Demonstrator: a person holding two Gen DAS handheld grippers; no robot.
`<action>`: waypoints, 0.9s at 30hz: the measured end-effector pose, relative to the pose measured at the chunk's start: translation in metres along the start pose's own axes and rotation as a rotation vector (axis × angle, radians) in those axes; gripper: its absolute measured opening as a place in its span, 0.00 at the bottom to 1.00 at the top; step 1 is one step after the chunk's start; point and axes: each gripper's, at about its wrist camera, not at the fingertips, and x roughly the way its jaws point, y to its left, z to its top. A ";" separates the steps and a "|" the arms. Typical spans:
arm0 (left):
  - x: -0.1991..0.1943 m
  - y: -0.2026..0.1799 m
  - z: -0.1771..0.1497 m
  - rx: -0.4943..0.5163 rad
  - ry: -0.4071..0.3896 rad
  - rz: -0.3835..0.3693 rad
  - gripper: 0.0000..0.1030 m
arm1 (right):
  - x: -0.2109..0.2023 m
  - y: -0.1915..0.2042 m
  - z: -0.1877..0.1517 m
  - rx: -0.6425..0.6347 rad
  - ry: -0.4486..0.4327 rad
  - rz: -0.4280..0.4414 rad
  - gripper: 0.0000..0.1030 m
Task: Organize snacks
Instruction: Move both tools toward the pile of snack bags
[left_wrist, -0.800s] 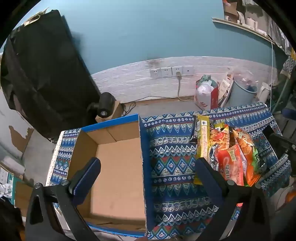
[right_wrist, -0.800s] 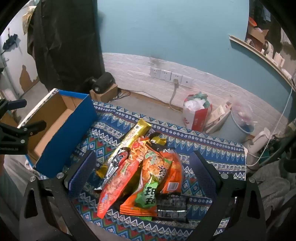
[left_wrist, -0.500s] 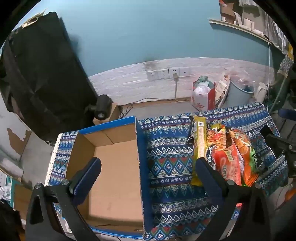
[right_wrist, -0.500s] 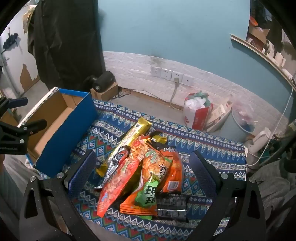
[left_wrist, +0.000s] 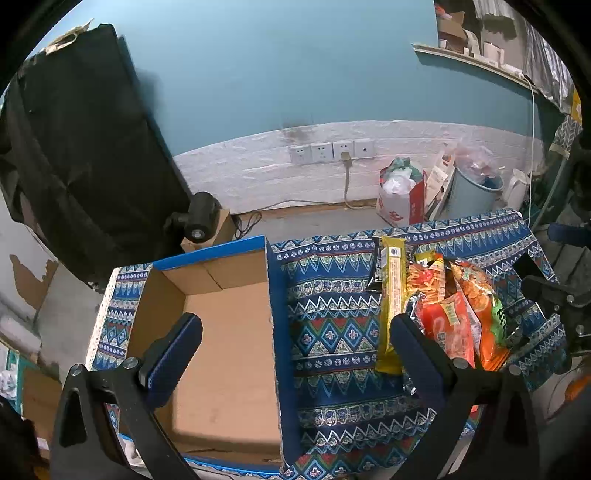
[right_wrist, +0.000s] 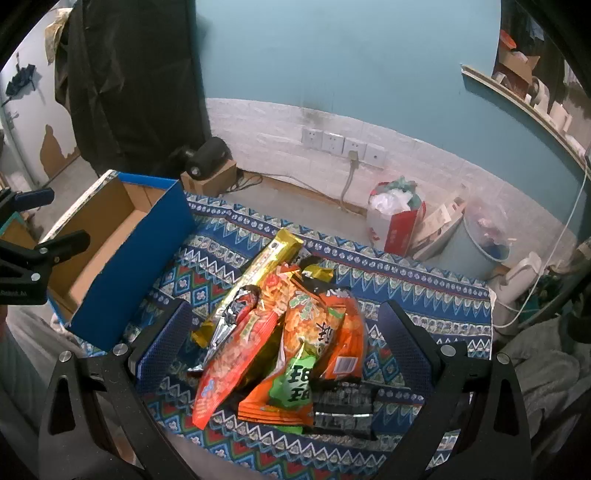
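A pile of snack packets lies on the patterned cloth: a long yellow packet, orange and red bags and a dark packet. An empty blue cardboard box stands on the left; it also shows in the right wrist view. My left gripper is open and empty, above the box's right wall, with the snack pile by its right finger. My right gripper is open and empty, straddling the pile from above.
A black camera on a small box sits behind the blue box. A red-and-white bag and a grey bin stand by the wall with sockets. A dark cloth hangs at left.
The left gripper has drifted slightly, so the box and cloth sit a little lower and left in its view. The right gripper has barely moved. Both stay open.
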 end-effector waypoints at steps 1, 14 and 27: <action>0.001 0.000 0.000 -0.001 0.003 -0.002 1.00 | 0.000 0.001 0.000 -0.001 0.001 0.002 0.96; 0.003 -0.002 -0.002 -0.010 0.018 -0.018 1.00 | 0.002 0.001 -0.001 -0.005 0.021 0.009 0.96; 0.004 -0.003 -0.004 -0.012 0.026 -0.034 1.00 | 0.004 -0.002 -0.002 0.008 0.025 0.009 0.96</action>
